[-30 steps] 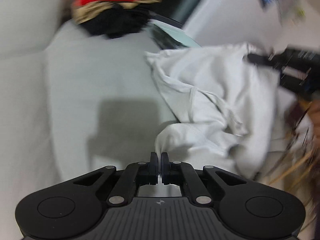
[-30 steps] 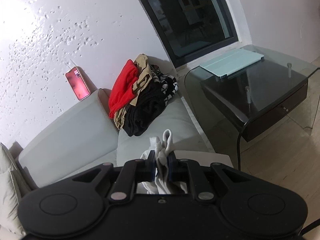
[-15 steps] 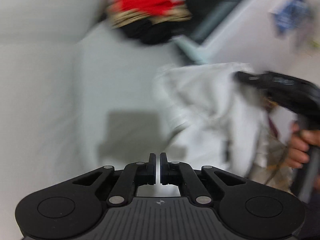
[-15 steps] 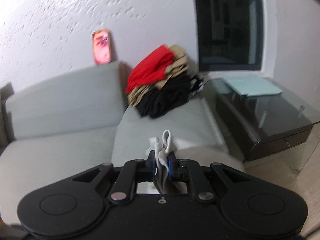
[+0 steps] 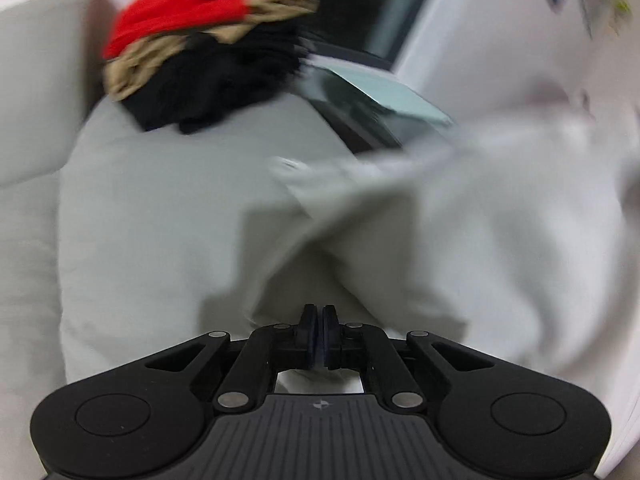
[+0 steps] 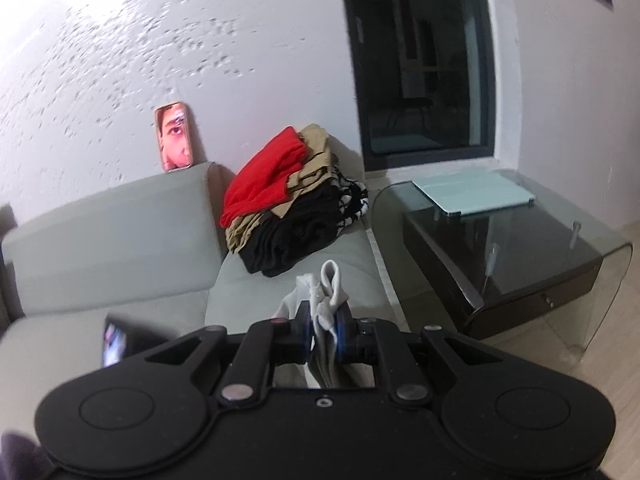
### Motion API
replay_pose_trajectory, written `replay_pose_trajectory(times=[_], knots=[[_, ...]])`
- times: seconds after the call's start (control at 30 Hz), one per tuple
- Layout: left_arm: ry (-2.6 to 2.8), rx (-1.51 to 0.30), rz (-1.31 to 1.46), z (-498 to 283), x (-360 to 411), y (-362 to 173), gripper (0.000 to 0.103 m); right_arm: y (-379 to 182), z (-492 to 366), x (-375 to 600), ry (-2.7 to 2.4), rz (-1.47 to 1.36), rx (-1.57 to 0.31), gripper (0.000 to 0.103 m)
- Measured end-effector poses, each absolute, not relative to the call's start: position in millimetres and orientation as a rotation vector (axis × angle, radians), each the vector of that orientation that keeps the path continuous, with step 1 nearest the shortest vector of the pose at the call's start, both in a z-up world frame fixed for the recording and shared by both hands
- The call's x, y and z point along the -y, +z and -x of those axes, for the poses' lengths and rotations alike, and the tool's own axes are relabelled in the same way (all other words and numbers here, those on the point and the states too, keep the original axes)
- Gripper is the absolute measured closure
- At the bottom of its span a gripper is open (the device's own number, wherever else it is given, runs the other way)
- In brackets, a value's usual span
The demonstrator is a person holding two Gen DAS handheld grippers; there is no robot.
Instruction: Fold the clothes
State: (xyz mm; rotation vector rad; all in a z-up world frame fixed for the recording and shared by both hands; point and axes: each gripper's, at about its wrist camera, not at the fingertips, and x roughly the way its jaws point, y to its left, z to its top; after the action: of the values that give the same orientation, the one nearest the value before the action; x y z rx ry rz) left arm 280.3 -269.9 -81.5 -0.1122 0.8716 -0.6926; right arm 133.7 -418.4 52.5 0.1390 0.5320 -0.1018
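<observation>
Two hand-held grippers are working a limp, light white garment: right hand-held gripper pinching a bunched edge, left hand-held gripper pressed together, seemingly empty.

The left gripper, jaws nearly together and empty after dropping the white garment, is sweeping toward the clothes stack, while the right gripper is rolling level.
</observation>
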Motion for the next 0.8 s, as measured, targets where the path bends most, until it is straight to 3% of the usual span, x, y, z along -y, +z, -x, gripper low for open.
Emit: replay_pose_trajectory(times=[0.07, 0.27, 0.4, 0.47, 0.53, 0.6, 0.67, 0.8], knots=[[-0.714, -0.864, 0.145, -273, 243, -73, 0.089, 48, -127, 404, -0.089, -0.080, -0.529, 0.092], [-0.607, -0.810, 0.167, -220, 136, -44, 0.077, 10, -102, 336, 0.010, 0.207, -0.585, 0.091], [-0.569, -0.844, 0.151, -222, 114, -47, 0.066, -39, -85, 293, 0.195, 0.405, -0.794, 0.077], [-0.578, -0.868, 0.170, -226, 115, -52, 0.061, -41, -74, 292, 0.227, 0.431, -0.820, 0.076], [-0.608, -0.886, 0.211, -234, 123, -56, 0.057, -20, -66, 310, 0.216, 0.330, -0.805, 0.067], [-0.643, -0.900, 0.258, -243, 131, -60, 0.049, 9, -60, 345, 0.179, 0.135, -0.762, 0.051], [-0.674, -0.909, 0.311, -255, 142, -62, 0.038, 32, -57, 387, 0.152, -0.085, -0.716, 0.049], [-0.702, -0.962, 0.425, -288, 168, -70, 0.039, 28, -75, 471, 0.036, -0.472, -0.663, 0.049]])
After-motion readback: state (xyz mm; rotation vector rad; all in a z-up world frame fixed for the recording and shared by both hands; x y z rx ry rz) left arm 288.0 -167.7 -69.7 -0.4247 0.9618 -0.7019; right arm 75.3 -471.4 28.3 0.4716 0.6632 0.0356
